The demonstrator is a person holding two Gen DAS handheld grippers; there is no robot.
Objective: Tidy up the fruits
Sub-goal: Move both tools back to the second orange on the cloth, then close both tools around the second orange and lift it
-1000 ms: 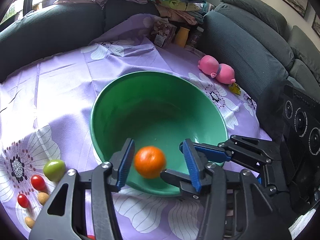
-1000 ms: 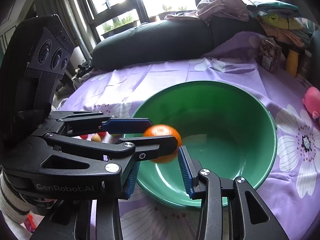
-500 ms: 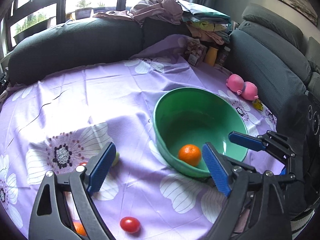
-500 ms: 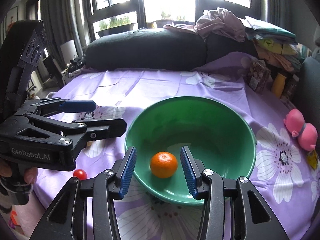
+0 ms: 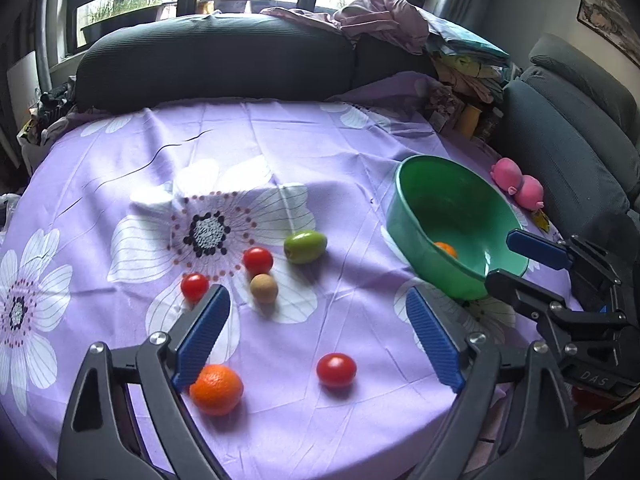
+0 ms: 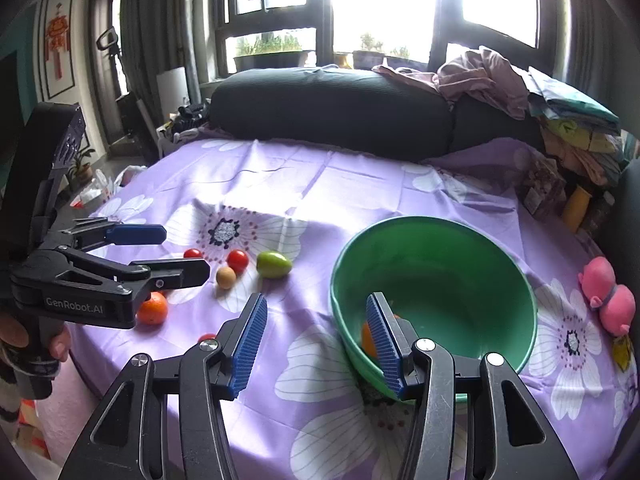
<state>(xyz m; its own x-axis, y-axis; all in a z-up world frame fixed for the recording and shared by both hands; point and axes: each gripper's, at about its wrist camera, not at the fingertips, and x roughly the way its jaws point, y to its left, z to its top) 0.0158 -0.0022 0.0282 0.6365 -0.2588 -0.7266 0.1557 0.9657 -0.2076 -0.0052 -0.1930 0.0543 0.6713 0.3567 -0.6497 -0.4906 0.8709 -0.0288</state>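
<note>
Living room with dark sofas, bright windows behind; round table under a purple floral cloth (image 5: 320, 152). Landmark: green bowl (image 5: 424, 184) at the table's right side. Inside the bowl, low against its near wall, one orange (image 5: 445, 247), released there a second ago when it sat between the left jaws above the rim; first fruit thus sorted. Left gripper (image 5: 316, 322) now swung away to the left of the bowl, over the loose fruit, jaws opening wide with nothing between them. Well left of the bowl: a second orange (image 5: 217, 390) touching the left finger in view, three red tomatoes (image 5: 336, 370), (image 5: 258, 261), (image 5: 195, 286), a tan fruit (image 5: 264, 288), a green fruit (image 5: 305, 246). Right gripper (image 6: 316, 344) at the bowl's near rim, jaws opening, empty, where earlier narrower. Judged remaining: six fruits outside the bowl; nearest candidate, the second orange.
</note>
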